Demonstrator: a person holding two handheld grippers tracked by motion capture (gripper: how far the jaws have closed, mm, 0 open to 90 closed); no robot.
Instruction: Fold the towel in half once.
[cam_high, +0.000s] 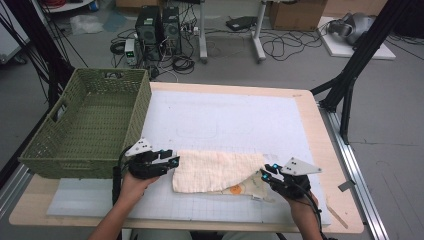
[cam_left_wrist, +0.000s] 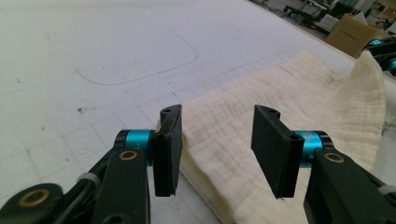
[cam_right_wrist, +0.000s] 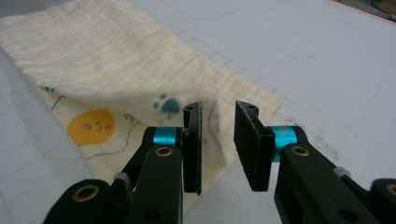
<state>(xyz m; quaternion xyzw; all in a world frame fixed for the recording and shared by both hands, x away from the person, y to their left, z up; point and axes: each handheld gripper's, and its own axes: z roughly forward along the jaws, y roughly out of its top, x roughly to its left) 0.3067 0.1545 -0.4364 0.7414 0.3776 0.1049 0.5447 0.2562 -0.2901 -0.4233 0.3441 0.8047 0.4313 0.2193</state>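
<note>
Folded cream cloth (cam_high: 218, 170) on mat, both tools parted — left tool (cam_high: 172, 161), right tool (cam_high: 265, 172)

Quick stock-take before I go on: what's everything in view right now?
cloth: one, cream with printed pictures, folded, near edge of the mat
basket: one, green woven, left side of the table
mat: one, white gridded, covering the table
table: one, light wood
computer towers: two, black, floor beyond the table
cardboard box: one, brown, far floor
left tool: black, open, at the cloth's left end
right tool: black, open, at the cloth's right end
</note>
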